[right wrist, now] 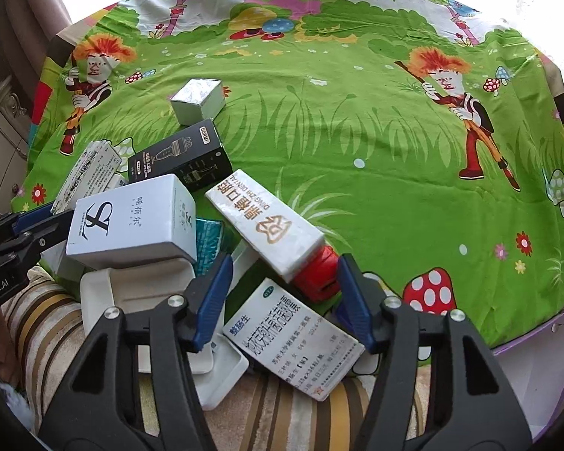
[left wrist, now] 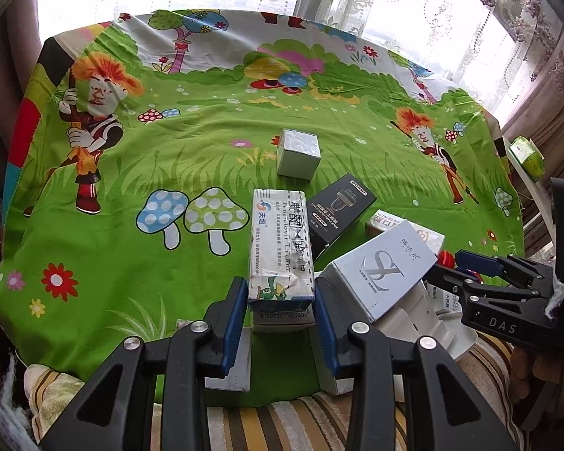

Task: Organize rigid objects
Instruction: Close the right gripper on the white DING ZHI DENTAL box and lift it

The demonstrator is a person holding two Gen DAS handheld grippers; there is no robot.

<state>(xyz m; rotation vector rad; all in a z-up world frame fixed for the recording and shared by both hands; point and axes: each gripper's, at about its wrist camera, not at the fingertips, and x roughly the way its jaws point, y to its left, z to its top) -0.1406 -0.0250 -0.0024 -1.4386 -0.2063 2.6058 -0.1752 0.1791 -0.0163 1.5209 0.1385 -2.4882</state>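
left gripper [left wrist: 280,297]: clamped tight on the long white cream box [left wrist: 280,248]
right gripper [right wrist: 284,300]: spread, medicine box [right wrist: 295,342] sat loose between
white tray [right wrist: 131,293]: X-logo box [right wrist: 131,221] leaned on it

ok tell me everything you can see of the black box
The black box is a glossy carton printed with a pale drawing of a shaver-like device, white small print and a white "DORMI" label on one end. It lies flat on the green cloth, angled, closed and apparently undamaged. It sits just nearer than the small silver box, and the white box with the looping logo overlaps its near edge. Neither gripper touches it.
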